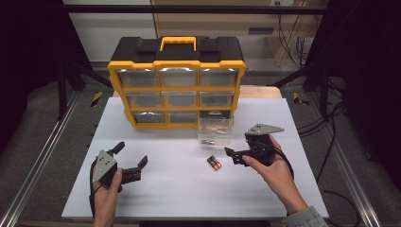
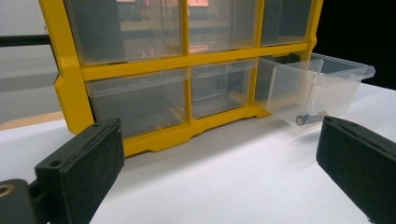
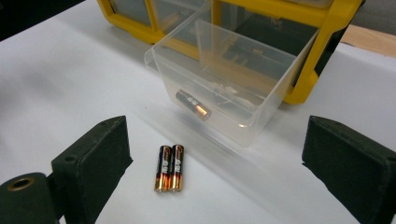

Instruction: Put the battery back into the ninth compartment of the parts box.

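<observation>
Two AA batteries (image 1: 213, 163) (image 3: 169, 167) lie side by side on the white table (image 1: 179, 189). A third battery (image 1: 207, 142) (image 3: 193, 104) (image 2: 309, 118) rests at the front wall of a clear drawer (image 1: 215, 127) (image 3: 243, 70) (image 2: 322, 79); I cannot tell whether it is inside or outside. The drawer is pulled out of the bottom right slot of a yellow and black organizer (image 1: 177, 87) (image 2: 140, 70). My right gripper (image 1: 239, 146) (image 3: 215, 126) is open, just right of the pair. My left gripper (image 1: 132, 153) (image 2: 219, 128) is open at the front left, holding nothing.
The organizer stands at the table's back centre with its other clear drawers pushed in. The table's front edge (image 1: 189, 216) runs close under both hands. Dark frame bars and cables flank the table on both sides.
</observation>
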Tool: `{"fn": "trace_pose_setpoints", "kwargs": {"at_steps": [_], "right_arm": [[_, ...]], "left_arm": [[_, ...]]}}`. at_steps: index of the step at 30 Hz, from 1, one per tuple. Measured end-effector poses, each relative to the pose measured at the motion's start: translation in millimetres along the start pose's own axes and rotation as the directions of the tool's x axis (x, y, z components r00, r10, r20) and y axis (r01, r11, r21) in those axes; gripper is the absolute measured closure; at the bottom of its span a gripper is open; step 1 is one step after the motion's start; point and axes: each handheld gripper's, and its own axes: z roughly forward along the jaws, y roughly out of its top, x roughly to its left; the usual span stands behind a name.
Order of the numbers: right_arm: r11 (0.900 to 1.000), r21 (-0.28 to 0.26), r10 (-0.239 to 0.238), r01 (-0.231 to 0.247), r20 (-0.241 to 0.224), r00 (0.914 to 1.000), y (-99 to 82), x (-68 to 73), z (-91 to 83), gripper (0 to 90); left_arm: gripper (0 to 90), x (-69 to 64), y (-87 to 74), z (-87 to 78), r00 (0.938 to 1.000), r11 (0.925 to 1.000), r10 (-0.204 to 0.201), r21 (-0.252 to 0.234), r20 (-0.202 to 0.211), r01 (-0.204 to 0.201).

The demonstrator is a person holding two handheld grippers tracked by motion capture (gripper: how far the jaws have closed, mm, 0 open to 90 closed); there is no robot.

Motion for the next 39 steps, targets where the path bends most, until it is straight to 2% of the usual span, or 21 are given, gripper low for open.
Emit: {"fn": "trace_pose_setpoints", "kwargs": {"at_steps": [13, 26, 32, 34, 39], "right_arm": [[0.9977, 0.067, -0.011, 0.013, -0.026, 0.9996, -17.8, 10.0, 15.2, 9.4], [0.9890, 0.147, -0.008, 0.016, -0.056, 0.9984, -40.9, 19.0, 29.8, 10.7], [0.9864, 0.163, -0.008, 0.015, -0.044, 0.9990, -45.1, 20.8, 35.3, 19.9], [0.9865, 0.163, -0.005, 0.010, -0.032, 0.9995, -45.2, 21.2, 36.7, 27.5], [0.9857, 0.169, 0.008, -0.005, -0.014, 0.9999, -45.5, 22.8, 40.4, 38.5]], "left_arm": [[0.9, 1.0, -0.6, -1.1, 1.0000, 1.0000, -0.003, 0.000, -0.004, 0.003], [0.9, 0.1, 0.1, -0.5, 1.0000, 1.0000, -0.002, -0.002, -0.004, 0.002], [0.9, 0.9, -0.1, -1.0, 1.0000, 1.0000, -0.002, -0.001, -0.009, 0.002], [0.9, 1.4, -0.1, -1.1, 0.9999, 1.0000, -0.004, -0.002, -0.015, 0.004], [0.9, 1.5, 0.2, -1.4, 0.9999, 1.0000, -0.006, -0.004, -0.012, 0.006]]}}
